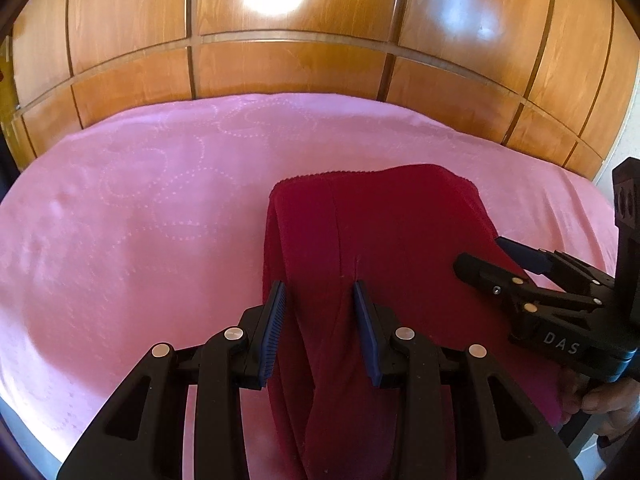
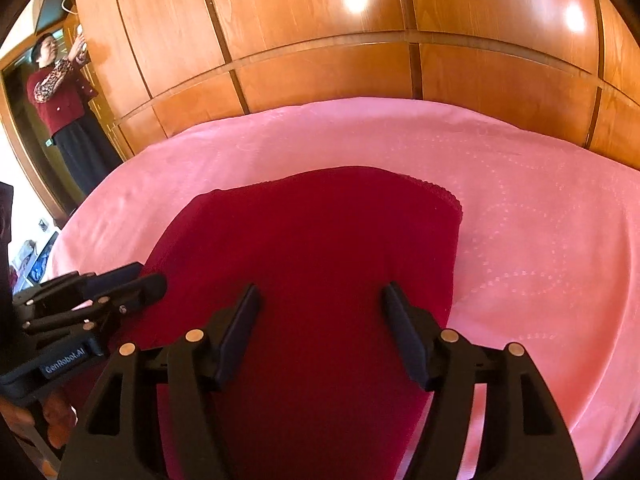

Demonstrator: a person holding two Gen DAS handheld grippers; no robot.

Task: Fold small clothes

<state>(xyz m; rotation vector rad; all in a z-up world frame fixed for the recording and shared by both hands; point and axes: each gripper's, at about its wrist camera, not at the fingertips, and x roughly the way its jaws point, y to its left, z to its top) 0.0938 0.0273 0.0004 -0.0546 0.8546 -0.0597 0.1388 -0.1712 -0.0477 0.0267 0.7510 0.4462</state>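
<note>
Both grippers, left gripper (image 1: 320, 304) and right gripper (image 2: 320, 304), hang jaws apart over the dark red garment (image 2: 312, 248), gripping nothing. It's lying mid-bed on the pink bedspread (image 1: 120, 220), looks one fold in. Next you'd pinch an edge for another fold.

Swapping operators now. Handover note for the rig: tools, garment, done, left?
Left tool: open, over the dark red garment, nothing gripped.
Right tool: open wide above the same garment, empty.
The garment lies on the pink bedspread, apparently folded into a long strip with a scalloped hem at the far end.
Left: probably fold it shorter and smooth it.
</note>
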